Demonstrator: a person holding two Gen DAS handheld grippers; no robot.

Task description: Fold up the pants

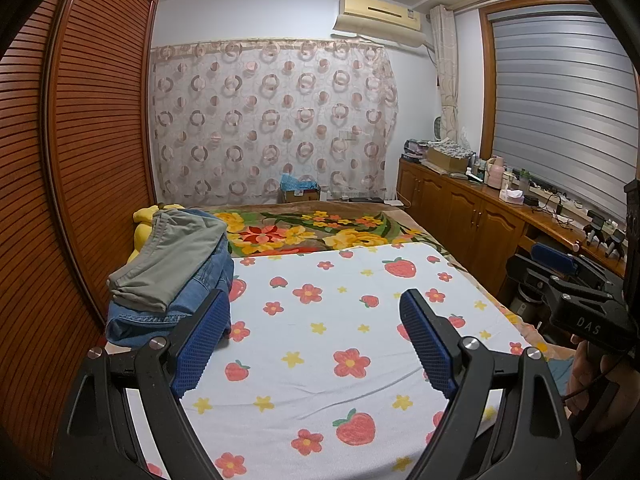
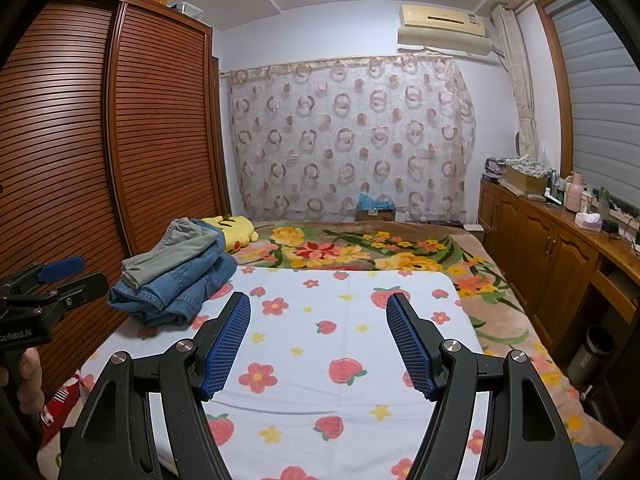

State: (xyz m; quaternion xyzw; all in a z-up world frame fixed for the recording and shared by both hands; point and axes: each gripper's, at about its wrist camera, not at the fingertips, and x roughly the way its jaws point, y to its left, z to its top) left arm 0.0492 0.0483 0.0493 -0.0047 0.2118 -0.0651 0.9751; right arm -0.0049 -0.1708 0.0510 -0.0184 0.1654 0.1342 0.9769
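Both your tools are hanging empty over the strawberry sheet on the bed: left tool spread wide with nothing between the pads, right tool a bit less wide, also holding nothing.

The pants are stacked at the far left of the sheet, next to the wardrobe: grey-green pants on top, jeans underneath, with a yellow plush just behind them.

Biggest risk I'd say: if you pinch low on that pile you'll catch both pairs at once, or drag the jeans and tip the grey pair off toward the wardrobe side. Grab only the top layer.

The grey pair's long axis runs from the near left toward the far end of the bed, with the folded end nearest you. I can't tell which end is the waistband.
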